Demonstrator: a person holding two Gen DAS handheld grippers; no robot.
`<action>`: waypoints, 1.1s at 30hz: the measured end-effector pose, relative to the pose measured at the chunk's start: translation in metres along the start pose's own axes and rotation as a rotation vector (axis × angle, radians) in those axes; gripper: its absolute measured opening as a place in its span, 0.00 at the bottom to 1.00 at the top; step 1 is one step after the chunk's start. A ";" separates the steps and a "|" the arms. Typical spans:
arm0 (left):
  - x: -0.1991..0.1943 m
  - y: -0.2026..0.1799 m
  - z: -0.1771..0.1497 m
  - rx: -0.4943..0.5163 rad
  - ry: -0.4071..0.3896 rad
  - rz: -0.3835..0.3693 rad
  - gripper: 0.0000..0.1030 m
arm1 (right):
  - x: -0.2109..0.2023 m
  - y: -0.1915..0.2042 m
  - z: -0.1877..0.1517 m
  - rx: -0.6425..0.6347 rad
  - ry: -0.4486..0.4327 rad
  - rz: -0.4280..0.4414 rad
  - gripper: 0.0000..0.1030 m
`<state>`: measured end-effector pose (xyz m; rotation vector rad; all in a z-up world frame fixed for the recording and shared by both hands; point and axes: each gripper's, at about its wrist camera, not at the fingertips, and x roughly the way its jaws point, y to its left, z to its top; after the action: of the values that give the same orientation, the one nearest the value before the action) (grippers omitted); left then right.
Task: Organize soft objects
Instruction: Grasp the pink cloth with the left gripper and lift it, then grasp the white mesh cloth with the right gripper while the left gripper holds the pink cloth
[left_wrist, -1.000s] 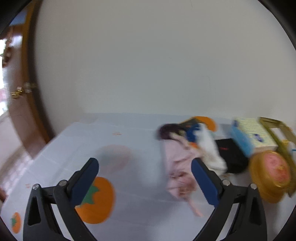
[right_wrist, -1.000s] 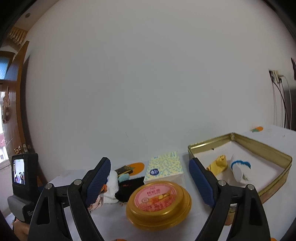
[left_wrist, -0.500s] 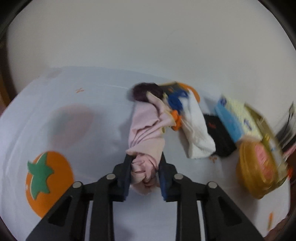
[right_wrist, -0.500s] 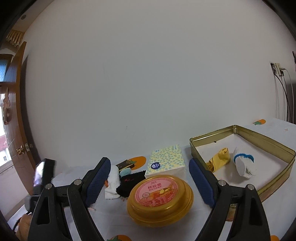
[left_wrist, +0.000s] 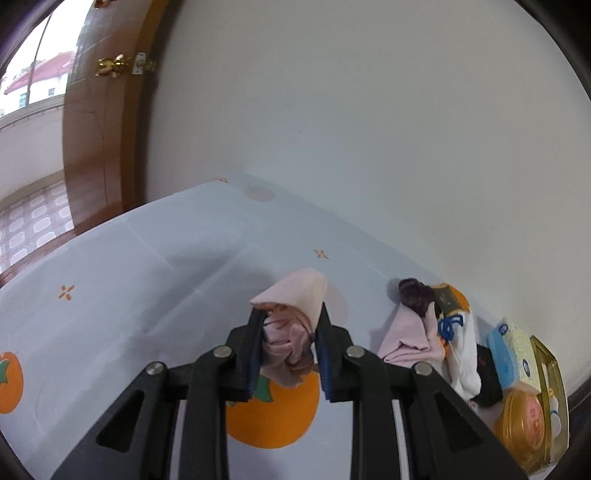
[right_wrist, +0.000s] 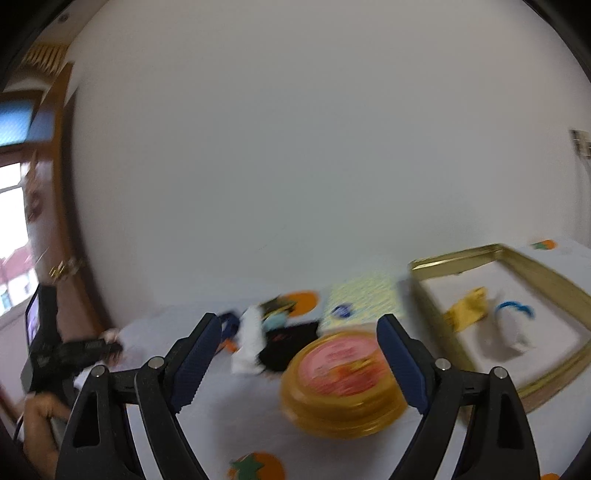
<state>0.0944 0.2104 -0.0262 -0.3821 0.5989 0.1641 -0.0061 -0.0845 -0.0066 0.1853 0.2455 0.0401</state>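
**Left gripper clamps a pink cloth; right gripper holds nothing**

The left gripper (left_wrist: 288, 350) is clenched on a bunched pink cloth (left_wrist: 291, 317), above the white tablecloth (left_wrist: 147, 266) with its orange fruit print. Another pink cloth (left_wrist: 406, 336) lies beside the pile of soft items. The right gripper (right_wrist: 299, 354), its jaws closing, holds nothing and hangs near the round yellow tin (right_wrist: 343, 384); a gold tray (right_wrist: 546, 277) holds a yellow cloth (right_wrist: 467, 306)

A crumpled pink cloth (left_wrist: 290, 328) hangs bunched in the left tool (left_wrist: 288, 354) above the tabletop (left_wrist: 147, 280). More soft pieces (left_wrist: 443, 332), pink, purple, white and black, lie heaped by the wall.
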 end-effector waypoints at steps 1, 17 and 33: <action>-0.001 -0.003 -0.001 0.012 -0.005 0.007 0.23 | 0.005 0.006 -0.001 -0.026 0.028 0.019 0.65; -0.003 -0.021 -0.001 0.089 -0.031 -0.007 0.23 | 0.141 0.048 0.002 -0.108 0.401 0.084 0.34; -0.004 -0.022 0.002 0.089 -0.032 -0.038 0.23 | 0.126 0.049 -0.012 -0.085 0.372 0.194 0.16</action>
<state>0.0979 0.1909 -0.0164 -0.3040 0.5651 0.1062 0.1120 -0.0263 -0.0386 0.1152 0.5956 0.2786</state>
